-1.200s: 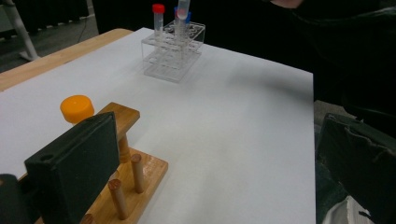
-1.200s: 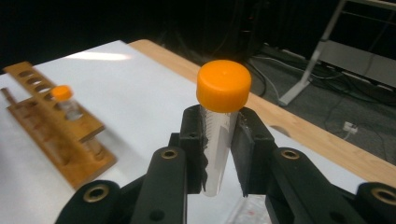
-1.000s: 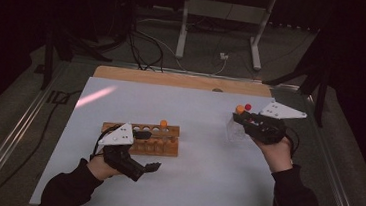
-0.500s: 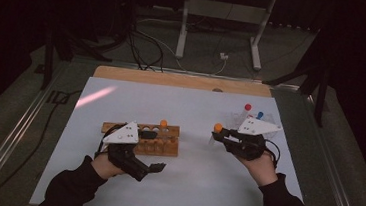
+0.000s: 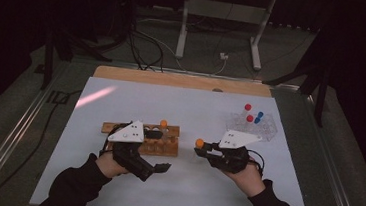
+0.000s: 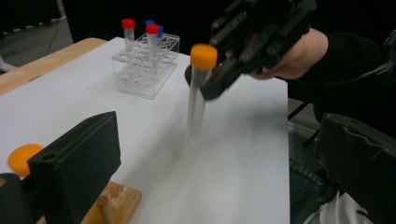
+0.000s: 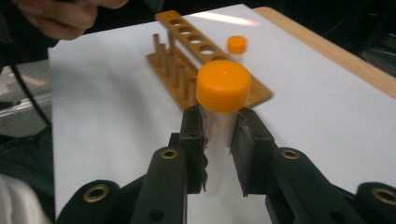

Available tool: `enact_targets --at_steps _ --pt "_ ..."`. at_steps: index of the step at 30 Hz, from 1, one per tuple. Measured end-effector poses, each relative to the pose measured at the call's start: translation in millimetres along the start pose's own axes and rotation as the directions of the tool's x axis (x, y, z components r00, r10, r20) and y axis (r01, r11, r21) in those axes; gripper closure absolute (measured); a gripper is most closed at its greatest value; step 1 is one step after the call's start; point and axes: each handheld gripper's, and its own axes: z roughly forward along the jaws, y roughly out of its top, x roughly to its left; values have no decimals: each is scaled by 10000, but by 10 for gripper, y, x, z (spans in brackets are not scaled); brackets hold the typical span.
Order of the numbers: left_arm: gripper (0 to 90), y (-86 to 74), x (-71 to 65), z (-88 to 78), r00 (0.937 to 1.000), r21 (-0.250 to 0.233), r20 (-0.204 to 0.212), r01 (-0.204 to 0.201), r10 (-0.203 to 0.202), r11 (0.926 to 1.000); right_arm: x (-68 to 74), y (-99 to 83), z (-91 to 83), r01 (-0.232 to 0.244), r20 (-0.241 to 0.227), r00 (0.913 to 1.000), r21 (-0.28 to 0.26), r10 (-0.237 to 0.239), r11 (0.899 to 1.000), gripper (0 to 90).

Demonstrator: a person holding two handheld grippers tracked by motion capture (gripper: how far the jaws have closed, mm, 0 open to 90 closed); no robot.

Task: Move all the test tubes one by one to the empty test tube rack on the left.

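Carrying an orange-capped tube (image 7: 219, 116), the right gripper (image 5: 207, 149) has its jaws clamped on the clear body just under the cap, tube upright, long axis vertical, lower end hanging free below the pads. Landmark: wooden rack (image 5: 165, 144). Tube sits just off the rack's right end, above the white mat (image 5: 188, 194), not touching the rack. From the right gripper view the rack lies straight ahead of the jaws, its row of empty holes running away, one orange-capped tube (image 7: 237, 45) already seated at the far side. Right hand is the nearer one to those open holes at that end. Left gripper (image 5: 157, 168) rests at the rack's near-left edge; jaws stand wide apart, nothing between them. Clear rack (image 5: 264, 127) with red and blue caps stands well to the right of the wooden rack. Next move likely turns on lining the tube's bottom over a hole.
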Motion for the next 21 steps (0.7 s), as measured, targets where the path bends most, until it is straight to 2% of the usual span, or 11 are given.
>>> enact_targets --at_steps 7,11,15,17,20,21 --pt "30 52 -50 71 9995 -135 321 -32 36 9999 159 8 113 267 -561 9981 156 -258 9995 751" --pt "85 57 -92 121 9991 -51 342 -243 245 9997 238 6 183 351 -876 9956 273 -326 9990 751" --pt "197 53 -126 164 9987 76 263 -433 431 9990 292 12 224 381 -1089 9934 284 -348 9989 751" --pt "282 49 -135 181 9981 126 322 -527 523 9985 310 18 235 430 -1134 9928 272 -397 9987 750" --pt "407 44 -141 211 9979 206 223 -607 602 9979 330 26 246 479 -1194 9918 261 -445 9985 750" --pt "424 42 -142 221 9980 246 112 -632 630 9977 334 28 249 492 -1219 9915 255 -457 9985 751"
